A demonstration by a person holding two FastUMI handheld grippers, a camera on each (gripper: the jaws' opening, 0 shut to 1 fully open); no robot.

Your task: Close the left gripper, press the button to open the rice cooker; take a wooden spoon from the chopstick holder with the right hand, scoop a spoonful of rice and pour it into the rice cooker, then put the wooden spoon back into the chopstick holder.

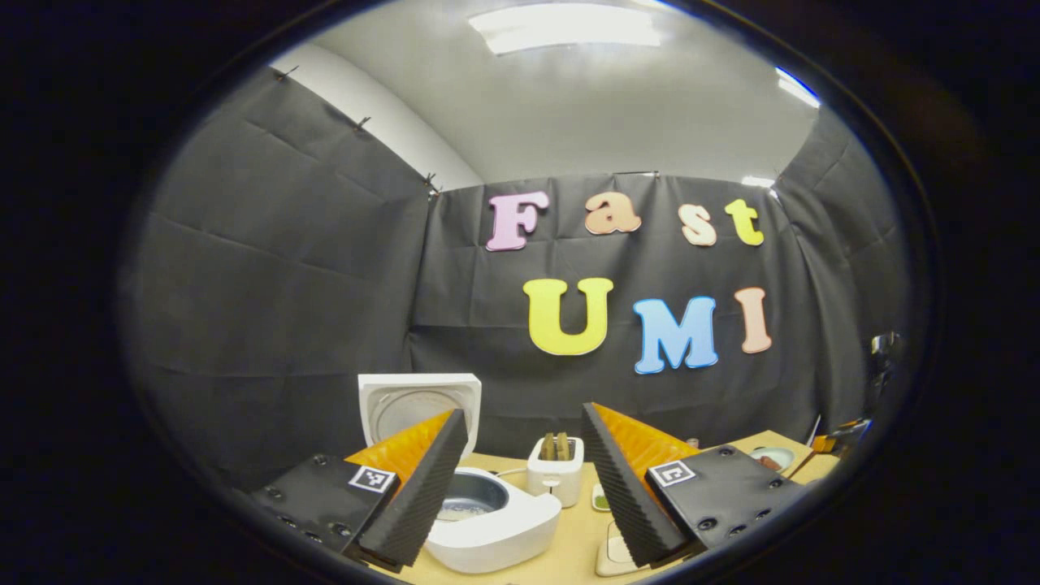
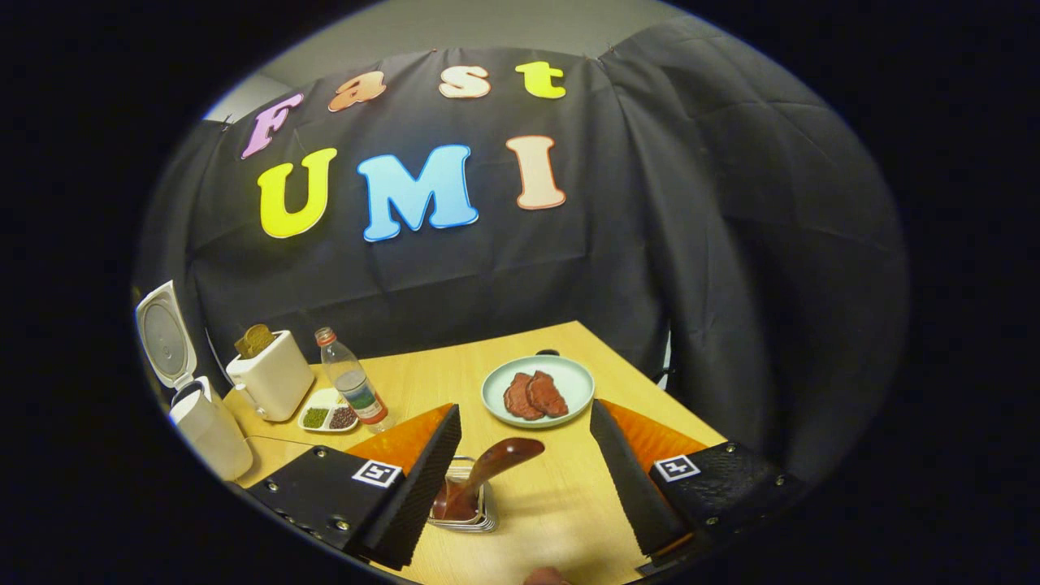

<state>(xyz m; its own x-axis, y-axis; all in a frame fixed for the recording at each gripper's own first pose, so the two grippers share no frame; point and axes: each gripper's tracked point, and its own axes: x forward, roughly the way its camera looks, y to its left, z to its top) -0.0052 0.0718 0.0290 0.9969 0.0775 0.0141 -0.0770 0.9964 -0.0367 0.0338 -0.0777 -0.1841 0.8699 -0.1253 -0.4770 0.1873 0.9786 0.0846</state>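
The white rice cooker (image 1: 496, 528) stands open, its lid (image 1: 418, 402) upright and the metal inner pot showing. My left gripper (image 1: 522, 410) hovers open just before it, nothing between its fingers. In the right gripper view the same cooker (image 2: 207, 422) sits at the table's far left. A dark wooden spoon (image 2: 496, 459) leans rightwards out of the wire chopstick holder (image 2: 467, 508). My right gripper (image 2: 525, 406) hangs open above them, the holder close to its left finger, with no contact.
A white toaster (image 2: 268, 374) holding bread stands beside the cooker, then a small divided dish (image 2: 327, 416) of green and dark grains and a plastic bottle (image 2: 353, 386). A pale plate (image 2: 496, 382) of meat slices lies farther right on the wooden table (image 2: 561, 504).
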